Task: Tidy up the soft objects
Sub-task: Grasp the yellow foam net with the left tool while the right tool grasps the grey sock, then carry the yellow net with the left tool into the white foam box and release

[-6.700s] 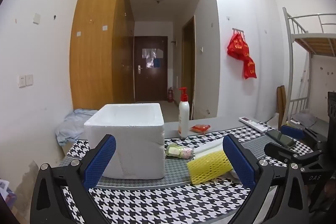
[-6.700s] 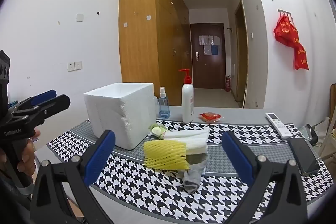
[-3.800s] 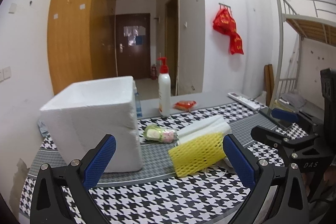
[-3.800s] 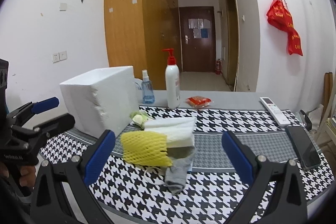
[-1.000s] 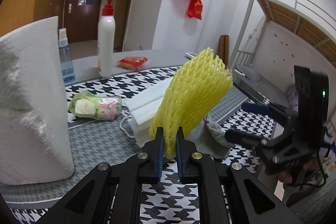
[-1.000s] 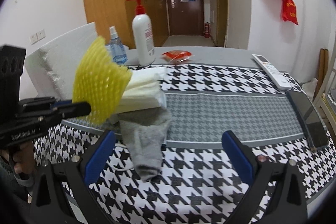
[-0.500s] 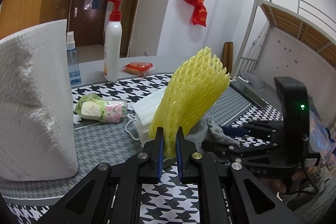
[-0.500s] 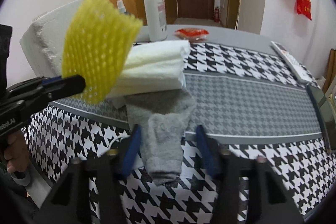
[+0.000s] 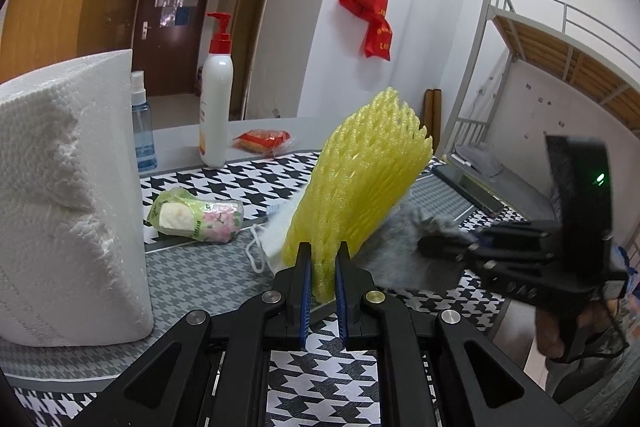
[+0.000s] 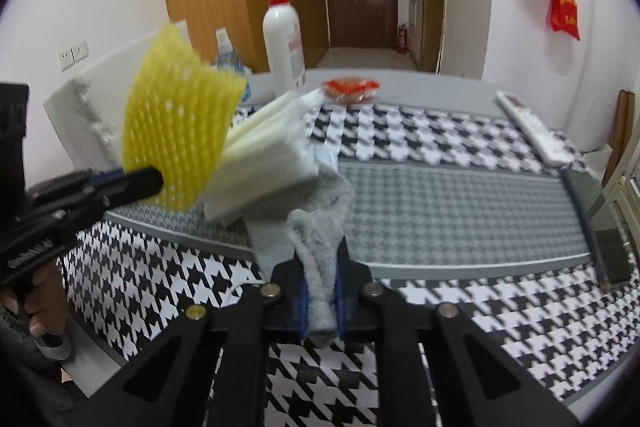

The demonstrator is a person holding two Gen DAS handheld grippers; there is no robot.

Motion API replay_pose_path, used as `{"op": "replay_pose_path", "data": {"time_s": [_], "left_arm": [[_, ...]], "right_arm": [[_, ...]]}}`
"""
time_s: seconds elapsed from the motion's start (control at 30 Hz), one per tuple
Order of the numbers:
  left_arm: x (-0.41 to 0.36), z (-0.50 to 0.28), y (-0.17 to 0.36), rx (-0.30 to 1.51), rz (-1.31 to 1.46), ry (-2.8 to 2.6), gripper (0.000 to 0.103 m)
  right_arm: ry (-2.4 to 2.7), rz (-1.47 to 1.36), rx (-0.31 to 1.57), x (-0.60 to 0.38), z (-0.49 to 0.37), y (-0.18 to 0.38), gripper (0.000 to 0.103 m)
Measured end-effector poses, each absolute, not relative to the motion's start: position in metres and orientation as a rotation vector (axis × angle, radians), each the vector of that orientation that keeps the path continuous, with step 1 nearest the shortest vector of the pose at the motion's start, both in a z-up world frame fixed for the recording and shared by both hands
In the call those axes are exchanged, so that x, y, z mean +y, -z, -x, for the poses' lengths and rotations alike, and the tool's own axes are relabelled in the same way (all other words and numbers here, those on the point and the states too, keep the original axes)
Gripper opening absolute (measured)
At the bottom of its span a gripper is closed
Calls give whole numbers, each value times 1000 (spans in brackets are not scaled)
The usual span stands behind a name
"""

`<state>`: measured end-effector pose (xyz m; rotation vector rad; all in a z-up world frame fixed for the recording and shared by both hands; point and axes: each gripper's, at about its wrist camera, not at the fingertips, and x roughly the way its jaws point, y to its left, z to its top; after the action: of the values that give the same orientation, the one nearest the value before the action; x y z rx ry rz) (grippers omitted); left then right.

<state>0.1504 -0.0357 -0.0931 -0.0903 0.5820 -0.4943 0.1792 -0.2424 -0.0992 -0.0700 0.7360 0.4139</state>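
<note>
My left gripper (image 9: 322, 259) is shut on the lower edge of a yellow foam net (image 9: 360, 171), which it holds upright above the table. From the right wrist view the net (image 10: 180, 123) hangs at the left, held in the left gripper (image 10: 154, 182). My right gripper (image 10: 320, 259) has its jaws closing on a grey sock (image 10: 320, 227), and the pads press on its bunched end. The rest of the sock runs under a white stack of soft pads (image 10: 272, 155). A white foam box (image 9: 60, 195) stands at the left, with a small floral packet (image 9: 196, 213) beside it.
A pump bottle (image 9: 216, 99), a blue spray bottle (image 9: 142, 131) and a red packet (image 9: 262, 141) stand at the back of the houndstooth cloth. A remote (image 10: 532, 131) and a phone (image 10: 600, 223) lie at the right. A bunk bed stands beyond the table.
My right gripper's jaws went from wide open to closed on the grey sock, whose end is now bunched up. The left gripper keeps the yellow net raised, almost unmoved.
</note>
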Motion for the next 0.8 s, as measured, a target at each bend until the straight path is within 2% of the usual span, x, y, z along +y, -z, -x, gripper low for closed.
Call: {"op": "replay_pose_path", "data": {"time_s": [0.8], "left_arm": [[-41,-144,88,560,67,517,11]], "right_arm": [[-315,11,499,-286,-138,23,11]]}}
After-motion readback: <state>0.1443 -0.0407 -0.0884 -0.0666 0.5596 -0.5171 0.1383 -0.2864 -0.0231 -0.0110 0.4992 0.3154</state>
